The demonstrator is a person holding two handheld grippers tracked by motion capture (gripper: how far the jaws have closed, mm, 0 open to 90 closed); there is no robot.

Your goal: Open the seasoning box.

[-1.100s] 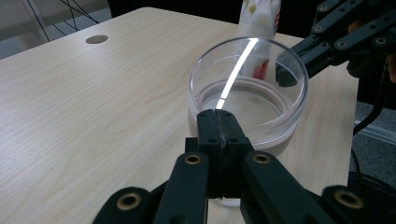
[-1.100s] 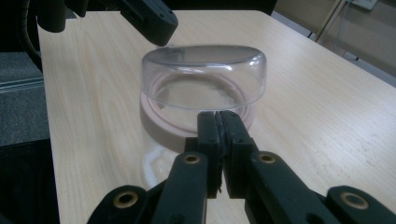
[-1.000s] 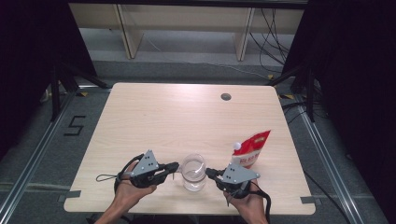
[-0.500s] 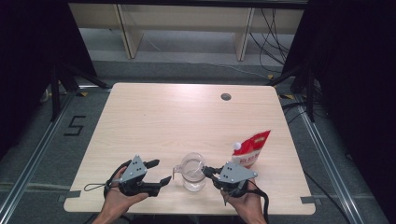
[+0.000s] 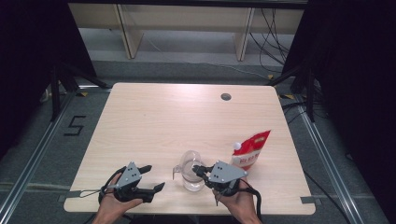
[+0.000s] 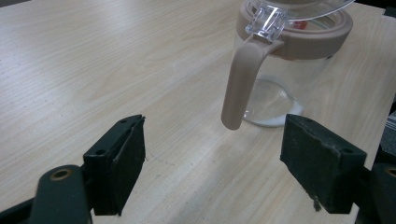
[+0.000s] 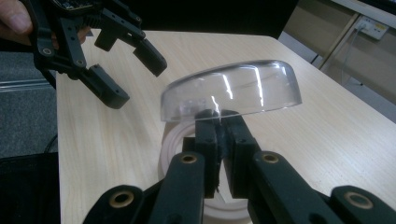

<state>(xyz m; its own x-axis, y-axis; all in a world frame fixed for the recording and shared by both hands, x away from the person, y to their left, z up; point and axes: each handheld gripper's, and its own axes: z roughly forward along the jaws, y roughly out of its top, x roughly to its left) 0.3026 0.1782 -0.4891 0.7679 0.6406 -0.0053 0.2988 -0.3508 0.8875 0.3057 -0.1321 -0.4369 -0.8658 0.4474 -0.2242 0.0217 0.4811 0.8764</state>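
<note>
Right gripper (image 7: 218, 122): jaws pressed together, pinching the rim of the jug's clear domed lid (image 7: 231, 91). In the right gripper view the lid is tilted up off the beige collar (image 7: 173, 140), hinged open, and the pads meet at its near edge. In the high view the right gripper (image 5: 198, 170) sits at the near edge of the table, the hand (image 5: 238, 200) behind it, its tips over the jug mouth.

Left gripper (image 6: 212, 154): jaws spread wide, they have just been opening, nothing between them but bare table. In the left gripper view the pads stand clear of the jug handle (image 6: 240, 84); the handle hangs ahead of the gap, not touched. In the high view the left gripper (image 5: 152, 178) is to the left of the jug, apart from it, held by the left hand (image 5: 114, 203) near the front edge. It also shows at upper left of the right gripper view (image 7: 123, 65), jaws apart.

Jug (image 5: 190, 169): clear glass body, beige collar and beige handle, upright on the table near the front edge, between the two grippers. Clear hinge tab (image 6: 267, 21) sits on top of the handle. White residue or a thin layer of something at the bottom; can't tell what.

Red-and-white spout pouch (image 5: 251, 149): standing just right of the jug and behind the right gripper, white cap at upper left, leaning slightly. Whether it touches the jug I can't tell.

Table (image 5: 187, 116): light wood top, round cable grommet (image 5: 226, 97) at far right.
</note>
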